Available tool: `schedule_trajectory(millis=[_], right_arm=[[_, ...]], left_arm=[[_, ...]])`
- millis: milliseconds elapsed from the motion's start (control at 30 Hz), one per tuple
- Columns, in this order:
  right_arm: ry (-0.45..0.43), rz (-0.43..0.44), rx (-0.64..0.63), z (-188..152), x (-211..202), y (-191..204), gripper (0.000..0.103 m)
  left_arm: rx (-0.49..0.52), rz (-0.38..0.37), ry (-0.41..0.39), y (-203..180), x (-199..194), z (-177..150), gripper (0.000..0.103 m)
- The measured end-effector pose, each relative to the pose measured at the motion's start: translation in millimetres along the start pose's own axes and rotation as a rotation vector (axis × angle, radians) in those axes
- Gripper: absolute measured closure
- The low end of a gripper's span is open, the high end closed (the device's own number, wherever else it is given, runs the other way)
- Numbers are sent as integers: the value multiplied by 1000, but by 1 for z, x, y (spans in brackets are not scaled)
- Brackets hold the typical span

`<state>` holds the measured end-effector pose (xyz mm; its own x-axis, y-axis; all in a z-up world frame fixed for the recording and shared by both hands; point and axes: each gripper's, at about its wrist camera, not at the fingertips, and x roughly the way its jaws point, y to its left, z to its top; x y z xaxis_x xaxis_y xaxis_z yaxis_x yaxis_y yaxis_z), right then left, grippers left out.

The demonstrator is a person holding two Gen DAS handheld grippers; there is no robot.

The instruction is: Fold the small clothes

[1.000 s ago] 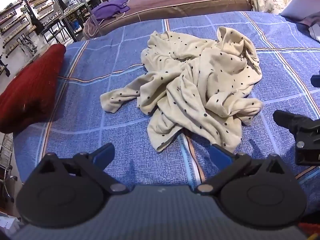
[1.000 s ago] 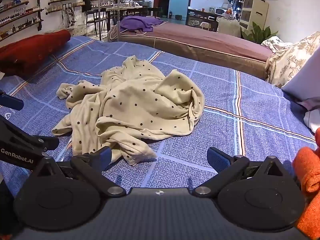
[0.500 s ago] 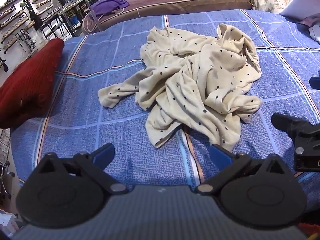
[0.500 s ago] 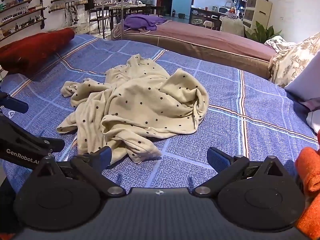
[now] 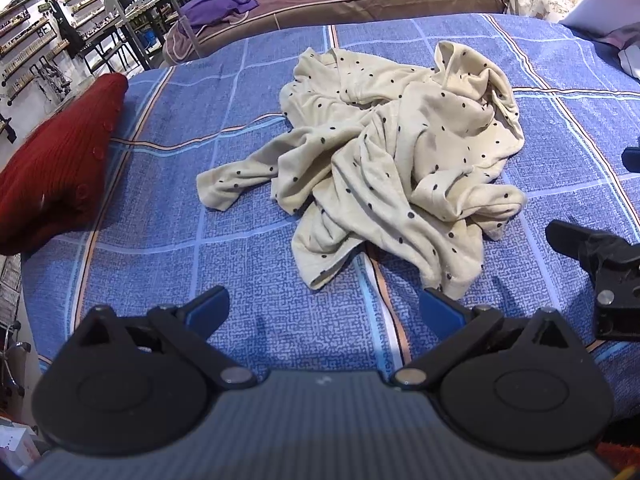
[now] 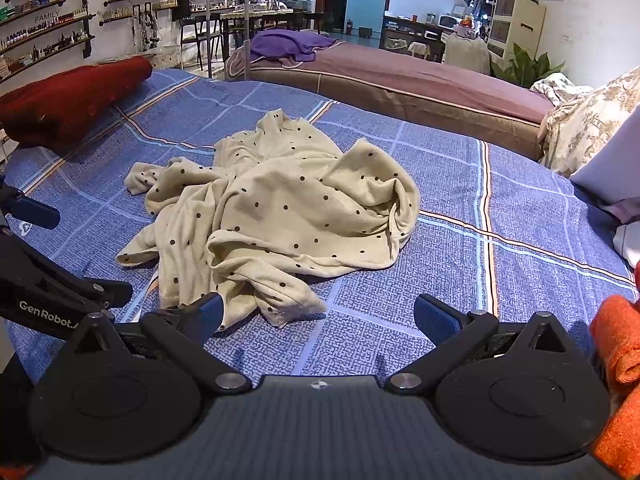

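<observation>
A cream garment with black dots (image 5: 384,168) lies crumpled on the blue checked bedspread (image 5: 168,208); it also shows in the right wrist view (image 6: 276,216). My left gripper (image 5: 324,310) is open and empty, just short of the garment's near hem. My right gripper (image 6: 318,314) is open and empty, its left fingertip (image 6: 210,312) at the garment's near edge. The right gripper's body shows at the right edge of the left wrist view (image 5: 600,256). The left gripper's body shows at the left edge of the right wrist view (image 6: 44,280).
A dark red knit item (image 5: 56,160) lies at the bed's left edge, also in the right wrist view (image 6: 68,100). An orange cloth (image 6: 620,360) sits at the near right. Pillows (image 6: 592,128) lie far right. A second bed (image 6: 400,76) stands behind.
Both grippers have moved closer to the garment, which now looks larger in both views. The garment itself has not moved. Both stay open.
</observation>
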<state>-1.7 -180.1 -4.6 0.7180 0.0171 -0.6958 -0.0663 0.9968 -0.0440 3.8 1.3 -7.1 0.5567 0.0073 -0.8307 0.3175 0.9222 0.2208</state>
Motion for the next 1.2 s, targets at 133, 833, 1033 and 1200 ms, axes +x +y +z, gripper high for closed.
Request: schedule_trajectory(millis=[133, 833, 1033, 1200], right_arm=[[1, 0, 0, 0, 0, 0, 0], [8, 0, 13, -3, 3, -2, 0], [8, 0, 12, -4, 3, -2, 0], [8, 0, 13, -4, 3, -2, 0]], left_arm=[[-5, 3, 4, 1, 1, 0, 0], [14, 4, 28, -2, 6, -5, 0], [15, 4, 29, -2, 6, -6, 0], [14, 5, 30, -2, 6, -6, 0]])
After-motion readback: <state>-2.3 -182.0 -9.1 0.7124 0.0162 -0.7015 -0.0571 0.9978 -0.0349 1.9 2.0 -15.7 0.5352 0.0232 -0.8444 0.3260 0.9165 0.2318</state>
